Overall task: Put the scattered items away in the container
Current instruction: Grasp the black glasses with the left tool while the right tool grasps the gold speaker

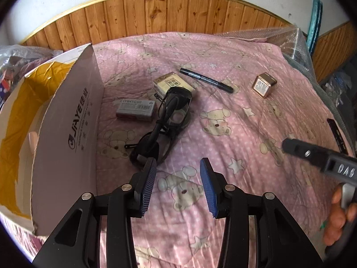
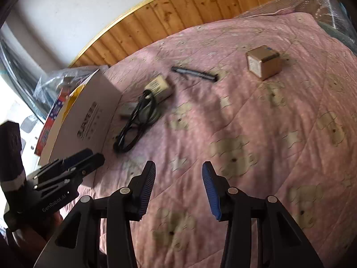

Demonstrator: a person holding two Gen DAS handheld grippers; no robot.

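- The left gripper (image 1: pixel 178 167) hangs over the pink quilt (image 1: pixel 234 116). Its two fingers stand wide apart and hold nothing. The finger pads (image 1: pixel 149 183) are blue with tiny ridges.
- The right gripper (image 2: pixel 179 171) hangs over the quilt too. Its fingers are also spread wide with nothing between them.
- The quilt is soft and puffy, with white dots, stars and little bears.
- The container is a white cardboard box (image 1: pixel 67 129). It sits at the left side of the quilt. One tall flap stands up with dark letters on it. Yellow plastic lines the inside.
- A pair of black goggles (image 1: pixel 164 125) lies near the box flap, just ahead of the left gripper. The lenses are clear and curved and the frame is shiny black.
- A flat gray packet (image 1: pixel 136 109) with a bar code lies between the goggles and the box.
- A cream carton (image 1: pixel 173 84) lies behind the goggles and touches them.
- A long thin black marker pen (image 1: pixel 206 80) lies farther back, apart from the carton.
- A small gold cube box (image 1: pixel 264 84) with a white label sits alone toward the right.
- Behind the quilt is a wall of brown wood planks (image 1: pixel 156 11). Crinkly clear plastic wrap (image 1: pixel 290 40) sits at the far right corner.
- The right wrist view is blurry, so small print there cannot be read.
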